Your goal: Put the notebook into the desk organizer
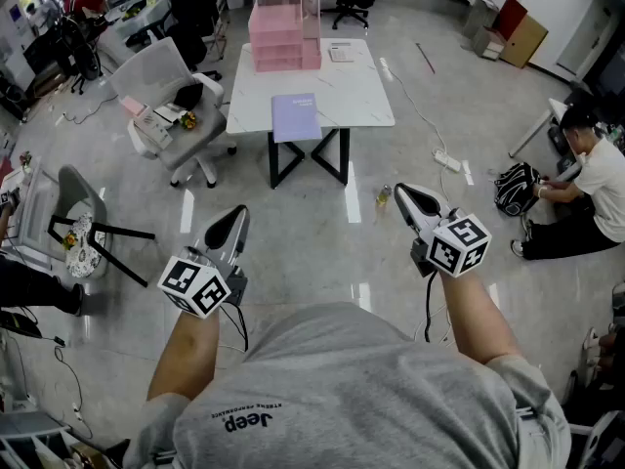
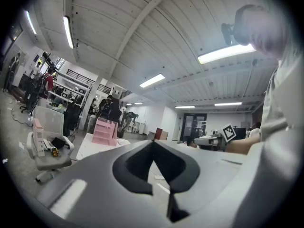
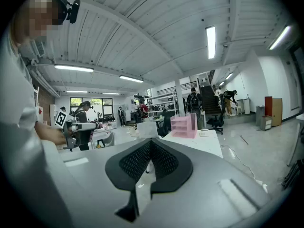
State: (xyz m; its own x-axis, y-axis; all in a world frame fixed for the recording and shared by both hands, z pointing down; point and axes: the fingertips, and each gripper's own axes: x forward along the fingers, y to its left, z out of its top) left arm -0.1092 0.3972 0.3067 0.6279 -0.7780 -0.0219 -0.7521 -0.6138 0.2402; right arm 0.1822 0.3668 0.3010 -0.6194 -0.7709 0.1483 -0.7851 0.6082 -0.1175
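Evidently only at the approach: left gripper (image 1: 232, 223) and right gripper (image 1: 411, 196), fingers clenched on nothing, hang well short of the counter (image 1: 366, 101) where the purple notebook (image 1: 296, 116) lies before the pink desk organizer (image 1: 284, 35); next, close in and spread the fingers.

One white table (image 1: 363, 98) carries one purple notebook (image 1: 295, 116) and one pink desk organizer (image 1: 282, 35). Just left of the table: one white office chair (image 1: 162, 72). Right of the table: one seated person (image 1: 592, 190), one black bag (image 1: 515, 187). In front of the table: two grippers, left gripper (image 1: 237, 217) and right gripper (image 1: 404, 193).
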